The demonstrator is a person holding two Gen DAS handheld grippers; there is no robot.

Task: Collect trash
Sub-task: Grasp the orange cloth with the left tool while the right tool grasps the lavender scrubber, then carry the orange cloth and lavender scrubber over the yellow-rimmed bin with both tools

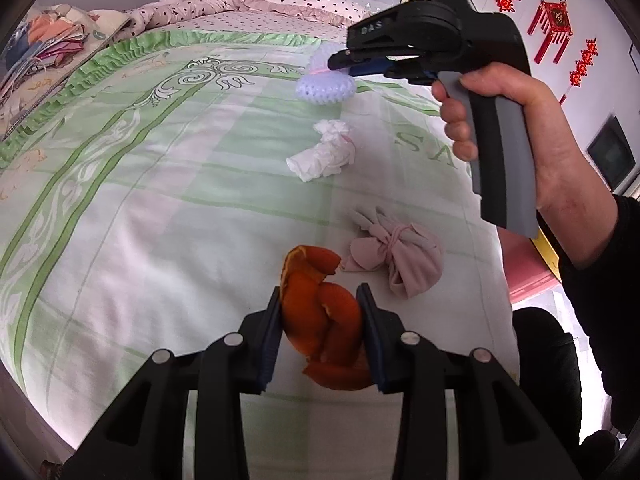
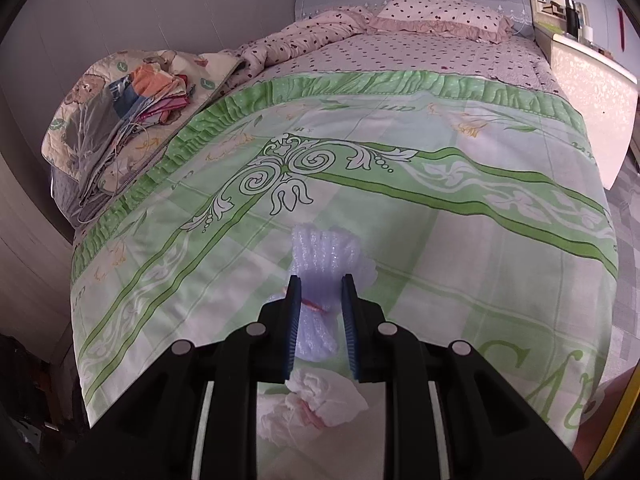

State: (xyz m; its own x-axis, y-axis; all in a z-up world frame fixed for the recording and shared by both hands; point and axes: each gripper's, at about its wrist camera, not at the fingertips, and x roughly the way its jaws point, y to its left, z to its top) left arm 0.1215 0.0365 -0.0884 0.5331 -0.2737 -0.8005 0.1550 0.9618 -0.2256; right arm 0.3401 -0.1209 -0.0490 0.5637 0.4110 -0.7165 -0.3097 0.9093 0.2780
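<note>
An orange peel point(image 1: 324, 316) is pinched between the pads of my left gripper point(image 1: 322, 300), just over the green bedspread point(image 1: 160, 184). A pale lilac foam net bundle point(image 2: 320, 268) tied with a red band is clamped in my right gripper point(image 2: 320, 292), lifted off the bed; the same bundle point(image 1: 326, 84) and right gripper point(image 1: 340, 62) show at the top of the left wrist view, held by a hand point(image 1: 492, 92). A crumpled white tissue point(image 1: 322, 152) lies on the bed below the bundle, the tissue point(image 2: 312, 404) also showing under my right fingers. A knotted pink cloth bundle point(image 1: 396, 256) lies right of the peel.
A pink dotted quilt and pillow point(image 2: 436, 12) lie at the head of the bed. A folded patterned blanket with clothes point(image 2: 132, 96) sits on the left. A white bedside cabinet point(image 2: 592, 92) stands to the right of the bed. The person's dark sleeve point(image 1: 600, 260) is at the right.
</note>
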